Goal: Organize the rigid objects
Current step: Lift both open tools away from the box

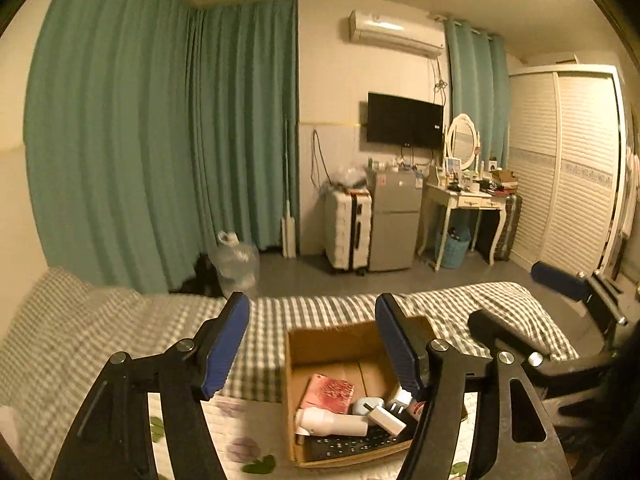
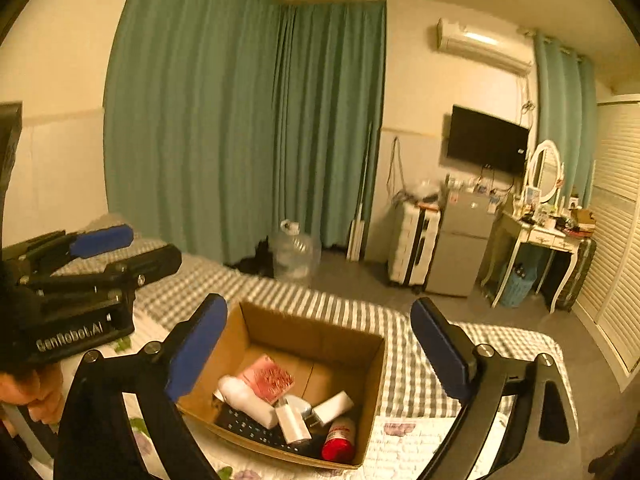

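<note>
Right gripper [image 2: 320, 354] spread above cardboard box [image 2: 376, 364] of items

Green curtains [image 1: 168, 128], wall TV [image 1: 405, 121], white suitcase [image 1: 346, 233] beside grey fridge [image 1: 394, 220], checked bedspread [image 1: 80, 340].

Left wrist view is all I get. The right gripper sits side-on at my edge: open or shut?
Observer: Open. The right gripper has its fingers spread wide and holds nothing. Its own camera frames the cardboard box between them.
Operator: My finger hides the box's right side. Anything there?
Observer: A red and white bottle lies in the near right corner.
Operator: Far right corner?
Observer: Bare cardboard floor, nothing lying on it.
</note>
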The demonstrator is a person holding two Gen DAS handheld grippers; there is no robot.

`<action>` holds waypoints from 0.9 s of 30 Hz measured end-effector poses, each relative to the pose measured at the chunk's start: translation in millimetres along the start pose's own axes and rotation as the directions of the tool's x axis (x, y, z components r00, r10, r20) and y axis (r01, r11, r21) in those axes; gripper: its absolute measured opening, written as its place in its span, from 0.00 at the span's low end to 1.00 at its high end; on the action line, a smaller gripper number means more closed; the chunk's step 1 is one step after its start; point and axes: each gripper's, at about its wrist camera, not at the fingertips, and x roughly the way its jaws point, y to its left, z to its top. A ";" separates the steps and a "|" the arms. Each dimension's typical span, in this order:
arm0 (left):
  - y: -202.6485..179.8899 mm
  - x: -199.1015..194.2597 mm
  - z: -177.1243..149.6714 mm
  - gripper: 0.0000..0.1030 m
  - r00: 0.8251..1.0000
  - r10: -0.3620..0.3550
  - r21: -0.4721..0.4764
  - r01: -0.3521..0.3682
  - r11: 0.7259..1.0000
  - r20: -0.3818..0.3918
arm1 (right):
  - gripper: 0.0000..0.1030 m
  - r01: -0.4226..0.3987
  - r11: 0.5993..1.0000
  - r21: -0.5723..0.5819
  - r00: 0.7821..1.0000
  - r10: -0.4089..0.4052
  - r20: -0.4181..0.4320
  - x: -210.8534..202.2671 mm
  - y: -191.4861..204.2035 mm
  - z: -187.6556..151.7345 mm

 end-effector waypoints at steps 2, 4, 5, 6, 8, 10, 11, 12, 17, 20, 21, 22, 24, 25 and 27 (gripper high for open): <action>-1.1 -15.7 6.4 0.67 1.000 0.010 0.012 -0.010 1.000 0.029 | 0.97 -0.005 1.000 0.017 1.000 0.004 0.027 -17.2 -2.4 11.6; 0.4 -30.2 11.2 0.67 0.999 0.013 0.006 -0.014 1.000 0.051 | 1.00 -0.007 1.000 0.029 0.998 0.005 0.058 -34.3 -2.4 20.0; 1.7 -38.9 13.3 0.68 0.998 0.014 -0.001 -0.014 1.000 0.063 | 1.00 -0.005 0.999 0.033 0.997 0.003 0.073 -42.2 -3.7 23.4; 2.8 -45.1 14.7 0.68 0.997 0.015 -0.006 -0.015 1.000 0.073 | 1.00 -0.001 0.999 0.038 0.996 -0.002 0.089 -51.1 -3.5 26.4; 6.8 -58.8 16.0 0.68 0.995 0.022 -0.019 -0.020 1.000 0.095 | 1.00 0.003 0.999 0.046 0.993 -0.009 0.114 -67.2 -3.1 29.5; 8.6 -69.3 14.0 0.69 0.993 0.032 -0.024 -0.029 0.999 0.111 | 1.00 0.007 0.998 0.057 0.991 -0.015 0.130 -82.1 -3.5 29.2; 8.6 -73.0 12.2 0.69 0.993 0.036 -0.020 -0.034 0.999 0.114 | 1.00 0.010 0.998 0.062 0.991 -0.018 0.134 -88.2 -3.5 27.4; 10.0 -76.8 8.9 0.69 0.992 0.039 -0.017 -0.037 0.999 0.117 | 1.00 0.014 0.998 0.067 0.991 -0.023 0.135 -92.6 -3.5 25.0; 11.7 -87.7 -15.3 0.69 0.989 0.058 -0.015 -0.057 0.998 0.138 | 1.00 0.024 0.995 0.100 0.993 -0.036 0.116 -106.6 -1.3 1.5; 8.2 -83.4 -35.5 0.69 0.987 0.089 0.005 -0.091 0.996 0.134 | 1.00 0.054 0.996 0.072 0.995 -0.059 0.082 -105.6 5.7 -20.4; 6.6 -78.5 -41.1 0.69 0.987 0.106 0.015 -0.109 0.994 0.124 | 1.00 0.065 0.996 0.062 0.995 -0.069 0.070 -103.7 8.1 -28.4; 4.8 -70.8 -49.0 0.69 0.987 0.122 0.026 -0.125 0.992 0.106 | 1.00 0.072 0.996 0.055 0.996 -0.075 0.056 -100.6 10.7 -37.1; 5.3 -62.7 -63.9 0.69 0.990 0.125 0.028 -0.127 0.992 0.072 | 1.00 0.075 0.996 0.050 0.997 -0.077 0.029 -94.0 14.7 -51.1; 5.2 -55.7 -72.4 0.69 0.992 0.119 0.022 -0.120 0.993 0.046 | 1.00 0.072 0.996 0.050 0.997 -0.073 0.016 -89.3 14.1 -58.1; 5.9 -44.4 -83.4 0.69 0.994 0.113 0.012 -0.113 0.994 0.013 | 1.00 0.069 0.996 0.047 0.998 -0.069 0.001 -84.4 15.9 -70.7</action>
